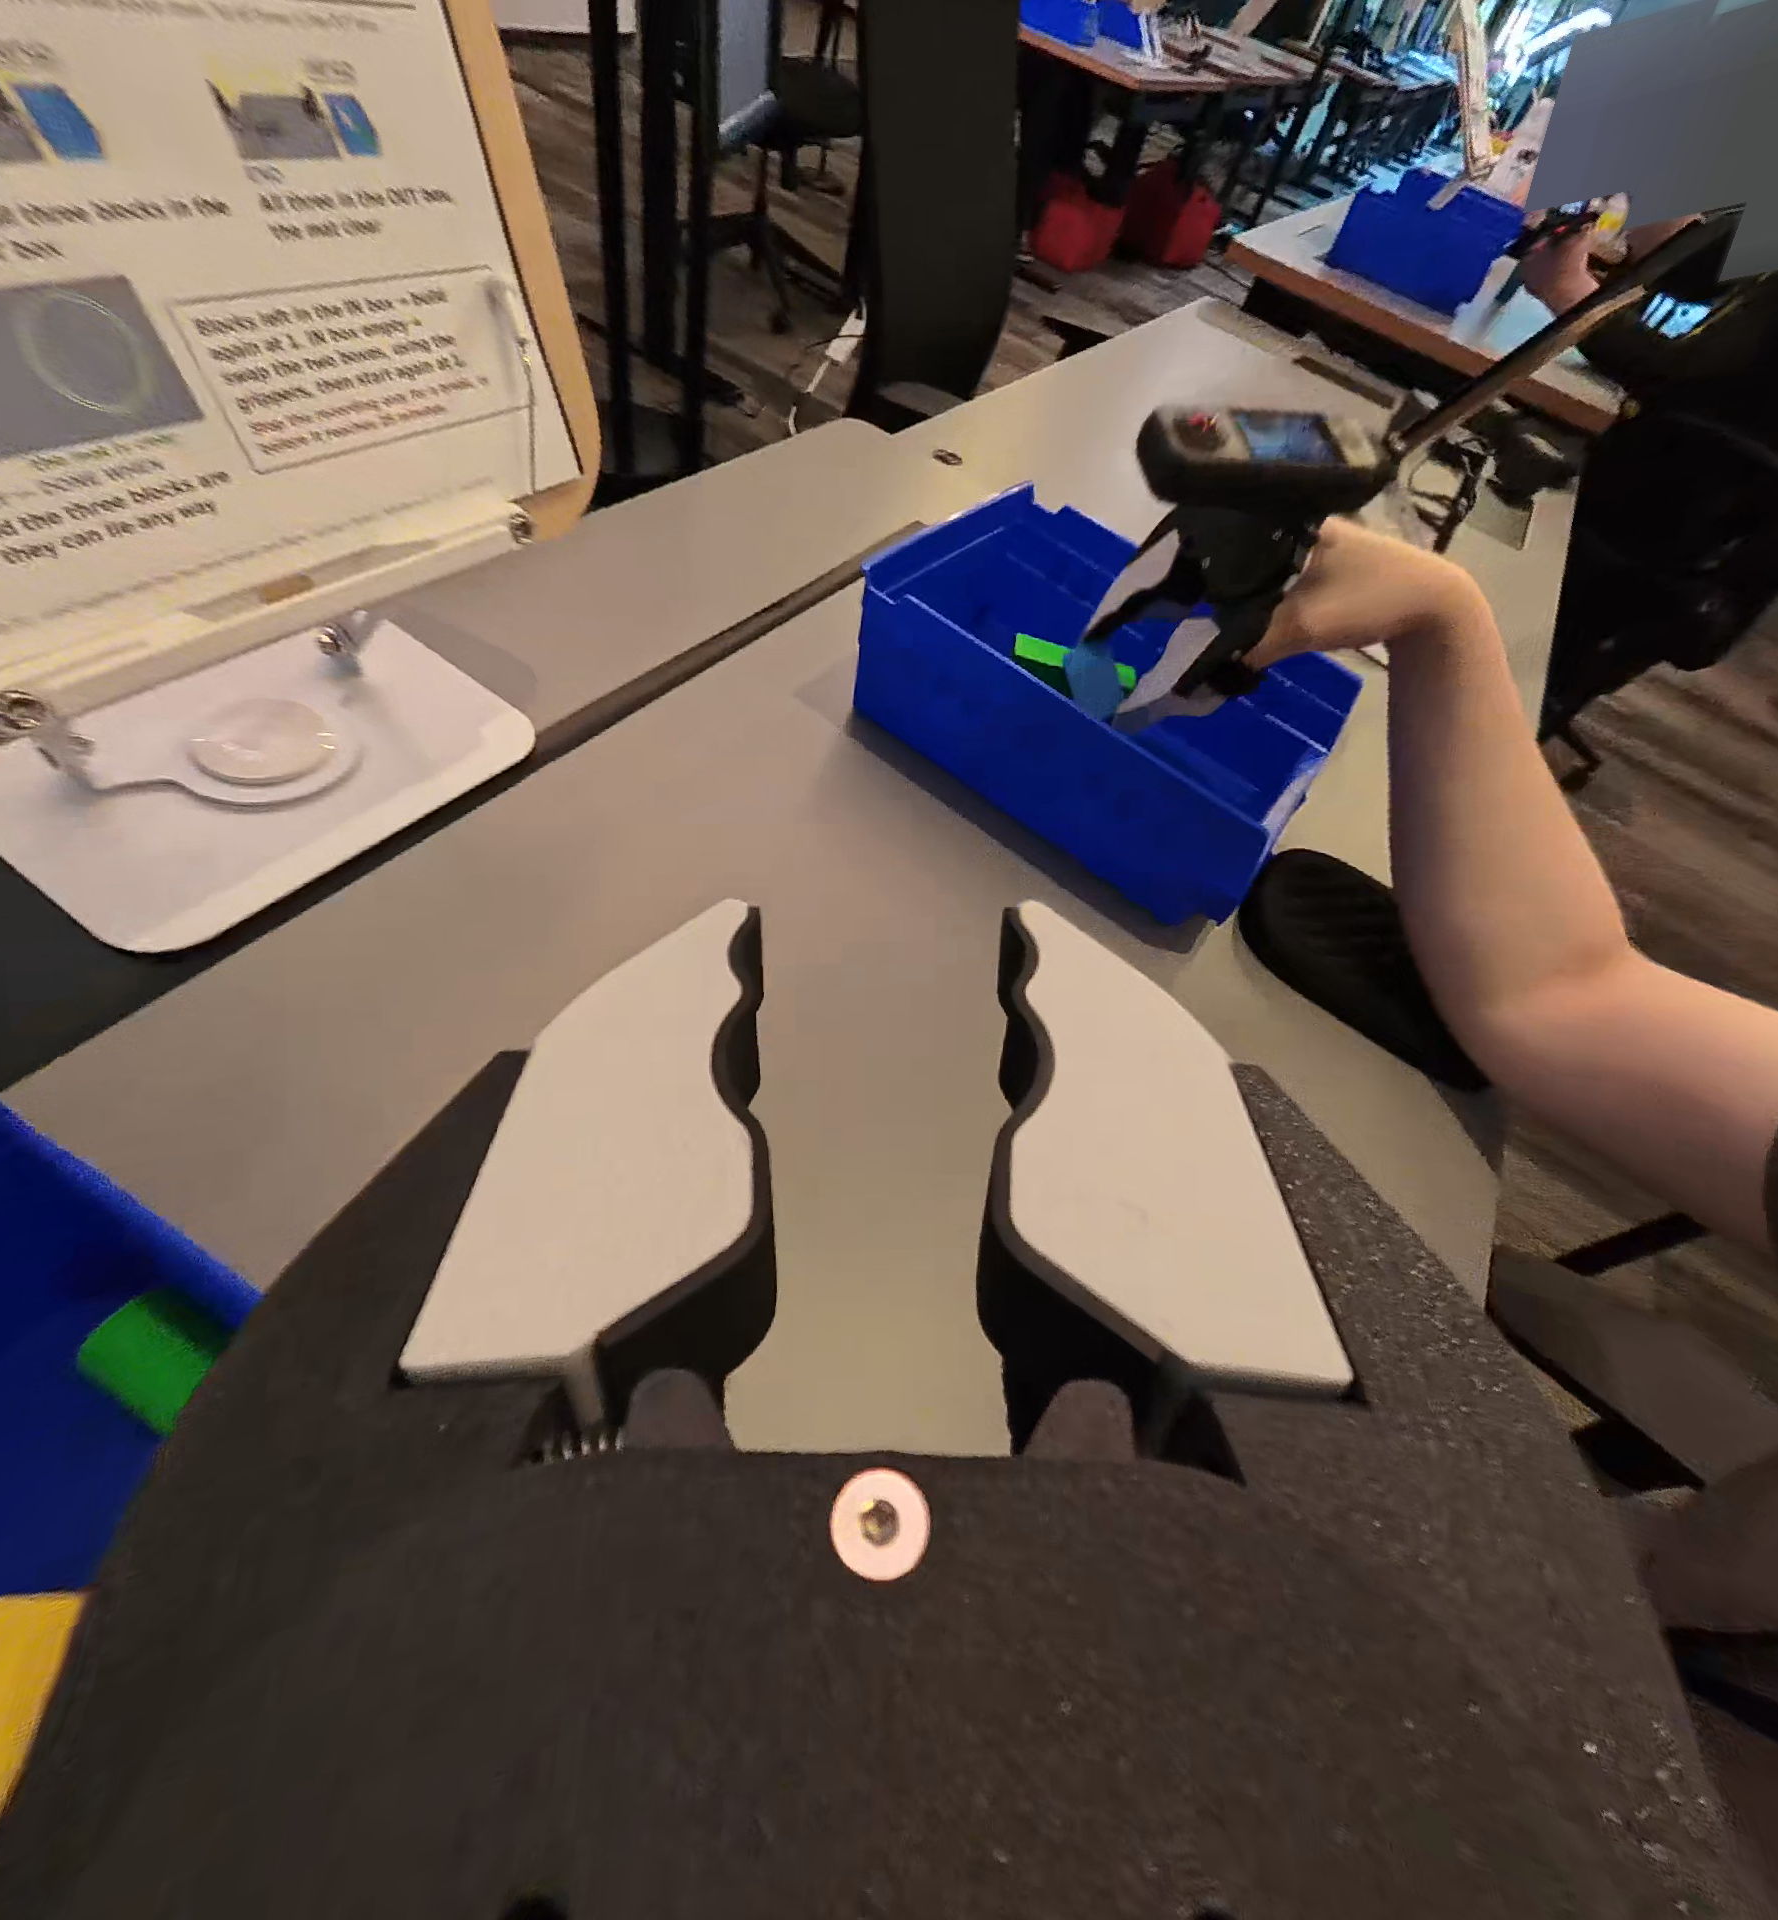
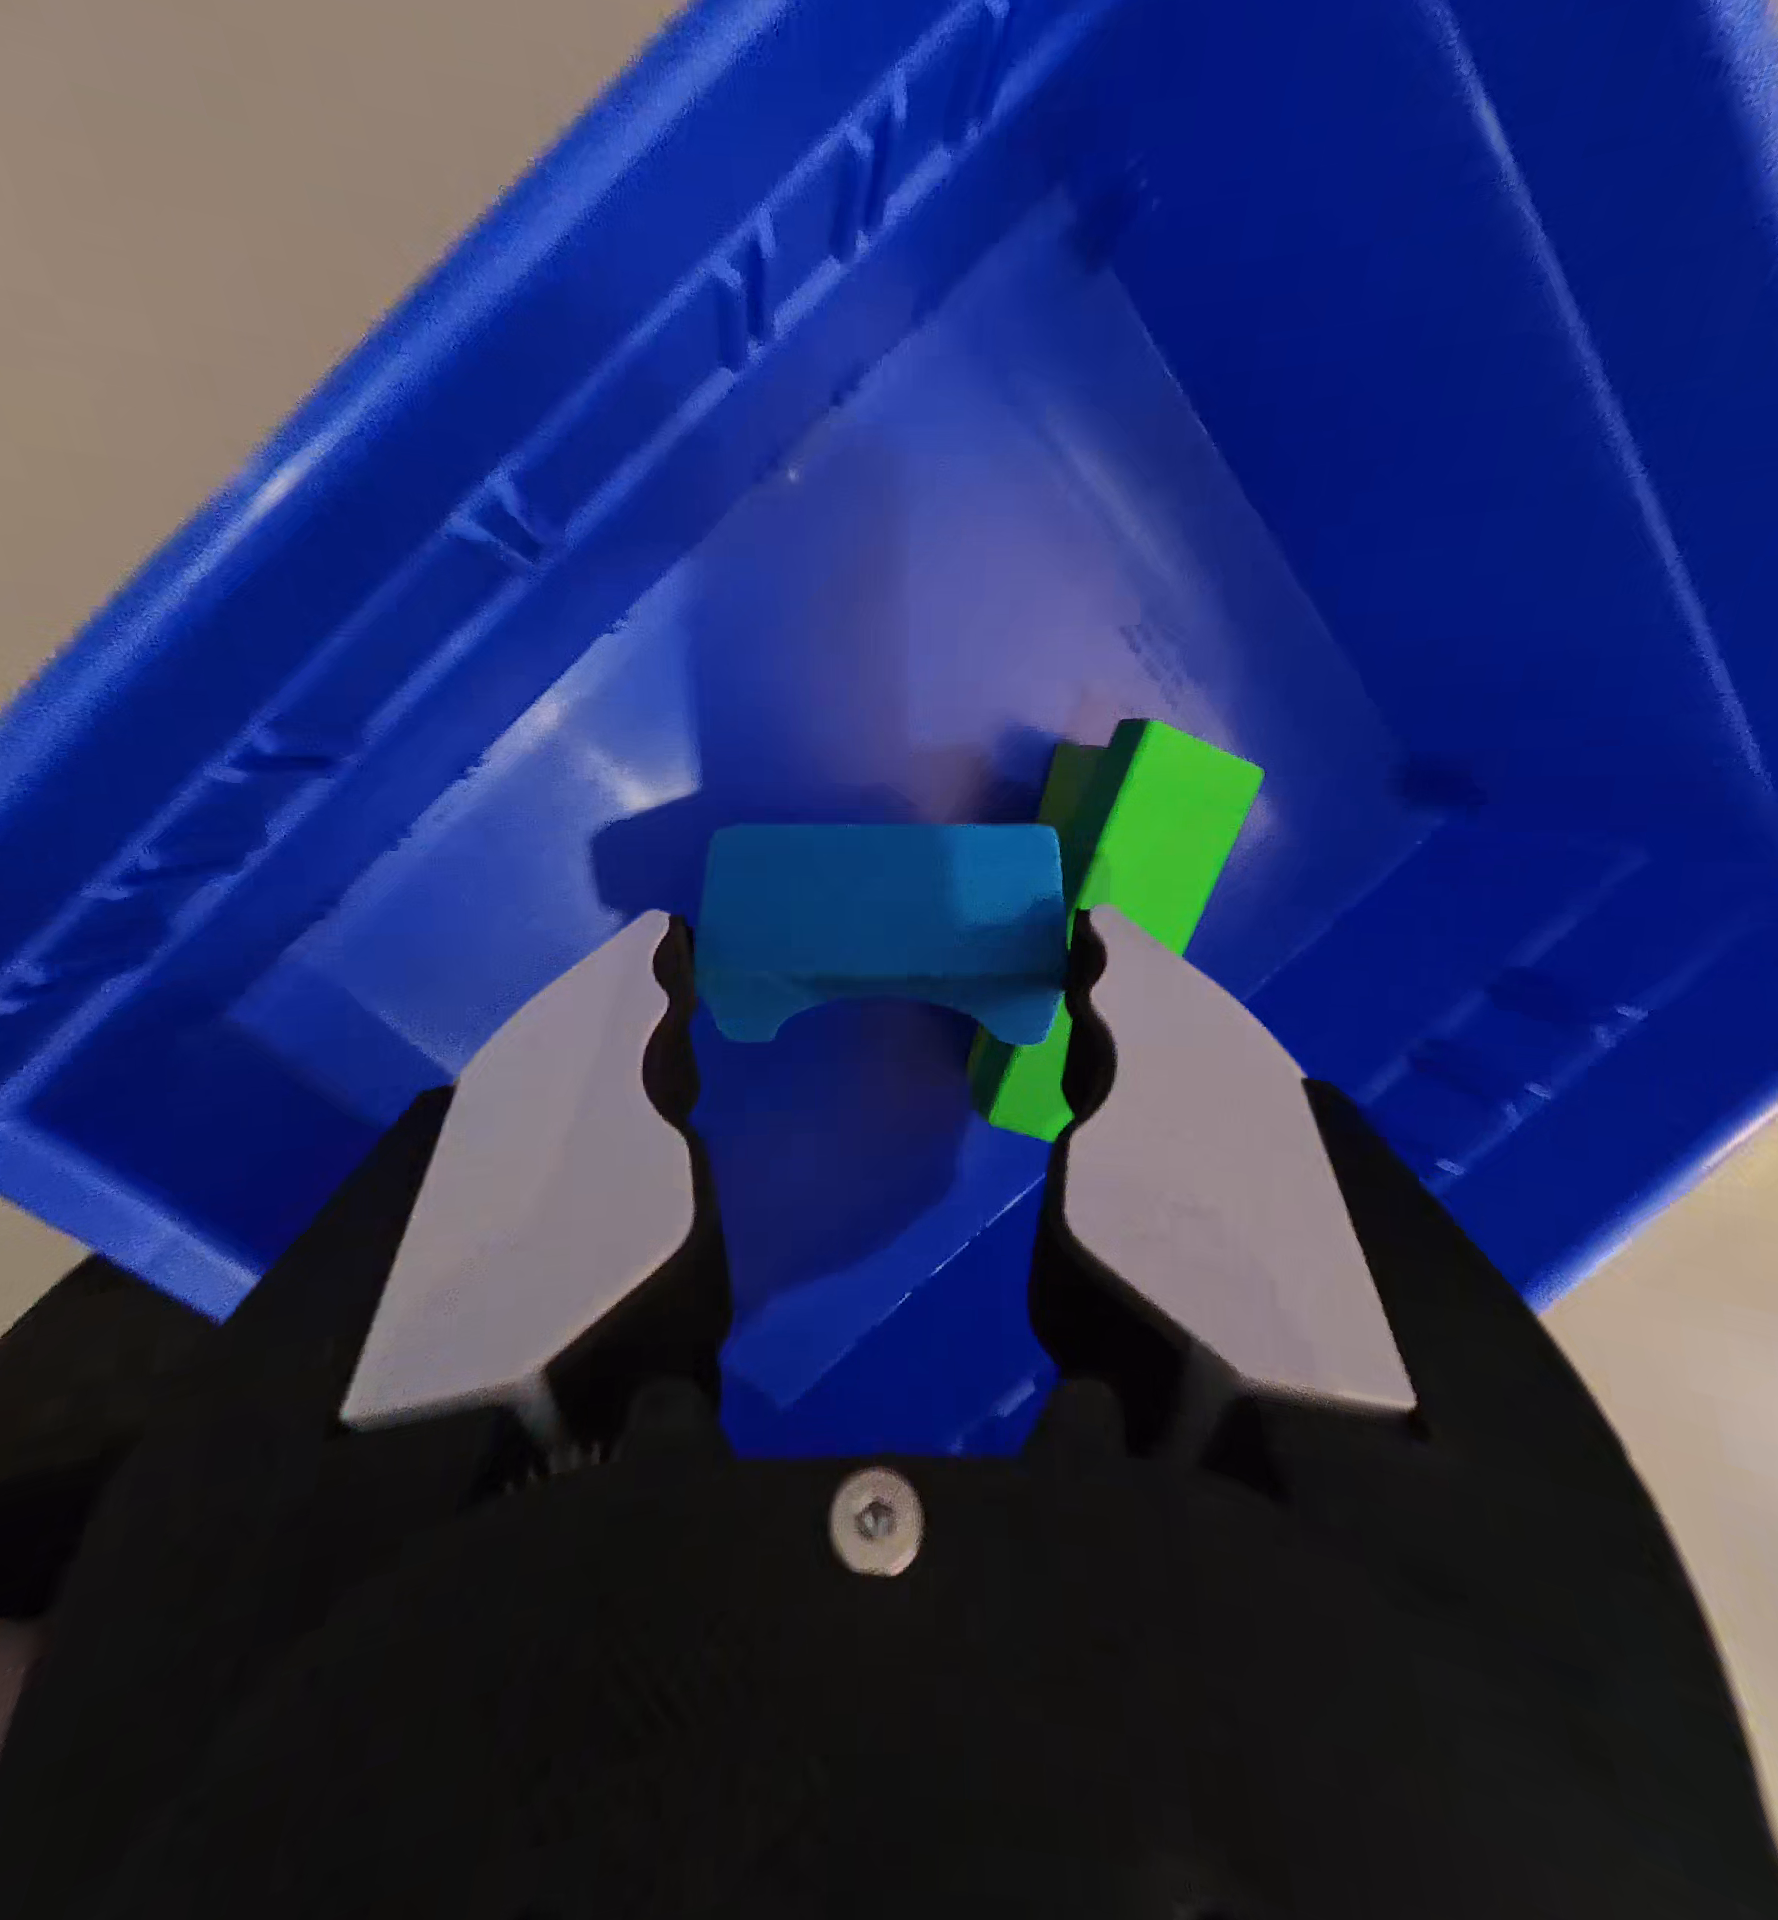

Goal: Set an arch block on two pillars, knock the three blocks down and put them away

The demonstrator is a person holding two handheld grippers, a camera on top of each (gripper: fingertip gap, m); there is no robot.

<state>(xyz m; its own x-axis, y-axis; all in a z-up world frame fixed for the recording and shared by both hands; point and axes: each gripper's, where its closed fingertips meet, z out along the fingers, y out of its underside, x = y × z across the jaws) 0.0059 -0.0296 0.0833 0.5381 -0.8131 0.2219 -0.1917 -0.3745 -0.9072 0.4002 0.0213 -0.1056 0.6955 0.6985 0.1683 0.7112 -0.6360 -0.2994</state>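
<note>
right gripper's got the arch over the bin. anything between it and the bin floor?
Mostly clear. The right gripper holds the blue arch block inside the blue bin. A green block lies on the floor just right of it, partly under the arch's right end; bare floor lies left.

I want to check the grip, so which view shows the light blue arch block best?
The right wrist view: the light blue arch block fills the centre, its curved cut-out visible, clamped between the right gripper over the blue plastic bin. The left wrist view shows only a small blue sliver between distant fingers.
</note>
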